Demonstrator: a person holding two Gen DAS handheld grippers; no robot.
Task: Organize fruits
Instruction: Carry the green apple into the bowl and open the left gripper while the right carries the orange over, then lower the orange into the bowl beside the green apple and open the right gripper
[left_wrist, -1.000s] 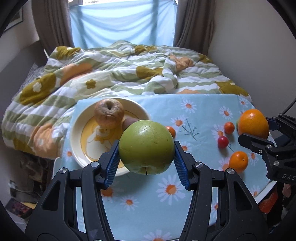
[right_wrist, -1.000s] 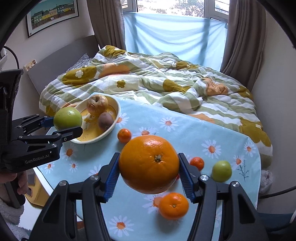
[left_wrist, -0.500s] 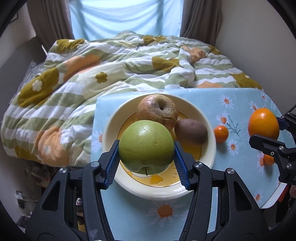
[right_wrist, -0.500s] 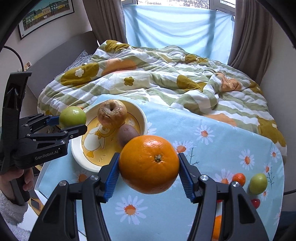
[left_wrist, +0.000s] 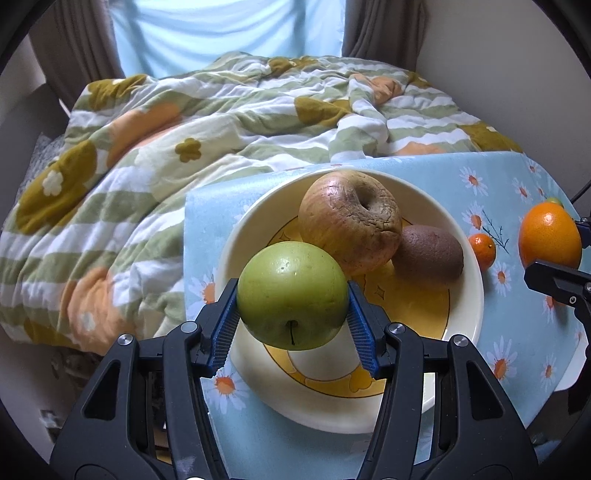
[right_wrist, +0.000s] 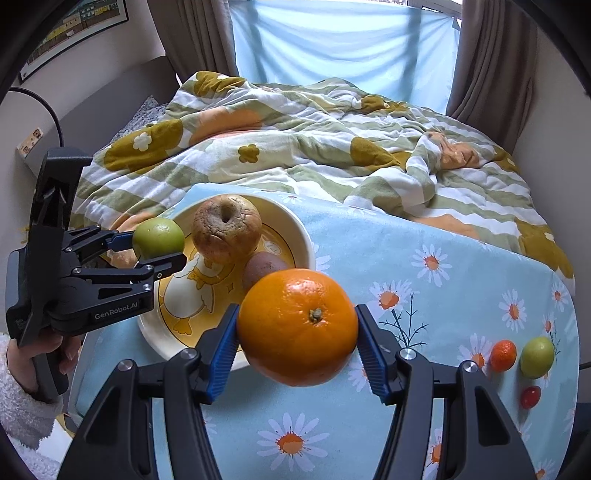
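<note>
My left gripper (left_wrist: 291, 319) is shut on a green apple (left_wrist: 291, 295) and holds it above the near left part of a cream bowl (left_wrist: 469, 295) with a yellow duck print. A wrinkled reddish apple (left_wrist: 349, 221) and a brown kiwi (left_wrist: 430, 256) lie in the bowl. My right gripper (right_wrist: 297, 341) is shut on a large orange (right_wrist: 297, 326), held above the table just right of the bowl (right_wrist: 299, 229). The left gripper with its green apple (right_wrist: 159, 238) shows at the bowl's left rim in the right wrist view.
A small mandarin (left_wrist: 482, 249) lies on the daisy tablecloth (left_wrist: 436, 173) right of the bowl. A mandarin (right_wrist: 503, 355), a small green fruit (right_wrist: 537, 357) and a cherry tomato (right_wrist: 530, 397) lie at the table's right. A bed with a rumpled quilt (right_wrist: 314, 147) lies behind.
My left gripper has carried the green apple left and forward to over the bowl. My right gripper has carried the orange left, close to the bowl's right side.
</note>
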